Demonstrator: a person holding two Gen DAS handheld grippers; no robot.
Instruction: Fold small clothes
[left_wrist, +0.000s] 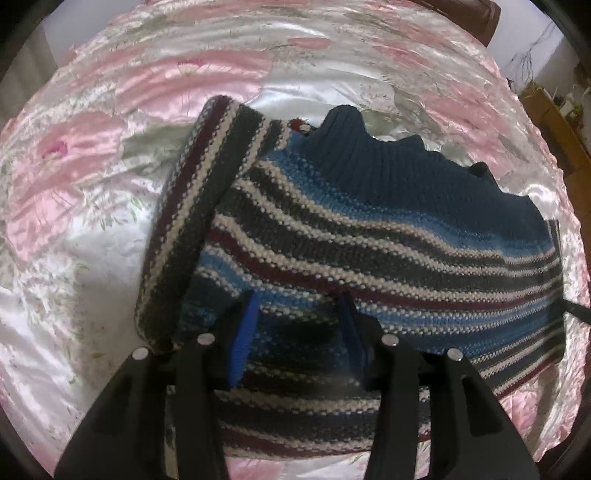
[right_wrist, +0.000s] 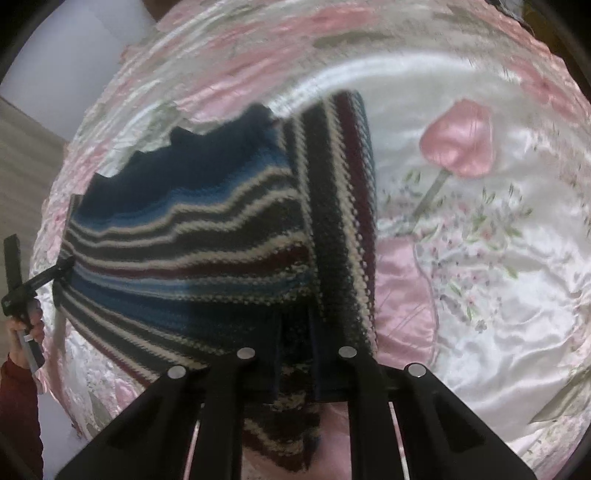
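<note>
A knitted sweater (left_wrist: 369, 236) with navy, blue, cream and maroon stripes hangs stretched between my two grippers over the bed. Its navy ribbed band (left_wrist: 388, 158) is at the far edge. One sleeve (left_wrist: 192, 221) lies folded over the body on the left in the left wrist view, and a sleeve (right_wrist: 343, 221) crosses the body in the right wrist view. My left gripper (left_wrist: 298, 301) is shut on the sweater's near edge, fabric bunched between its blue pads (left_wrist: 242, 343). My right gripper (right_wrist: 296, 317) is shut on the sweater (right_wrist: 184, 258) too. Each gripper shows small in the other's view: left gripper (right_wrist: 64, 267), right gripper (left_wrist: 574, 310).
A shiny pink and white floral bed cover (left_wrist: 92, 221) lies under everything. A dark wooden headboard (left_wrist: 461, 11) is at the far end, cardboard boxes (left_wrist: 554, 110) beyond the right edge. A person's hand (right_wrist: 26, 328) and red sleeve (right_wrist: 18, 406) hold the left gripper's handle. Floor (right_wrist: 22, 166) shows beyond the bed.
</note>
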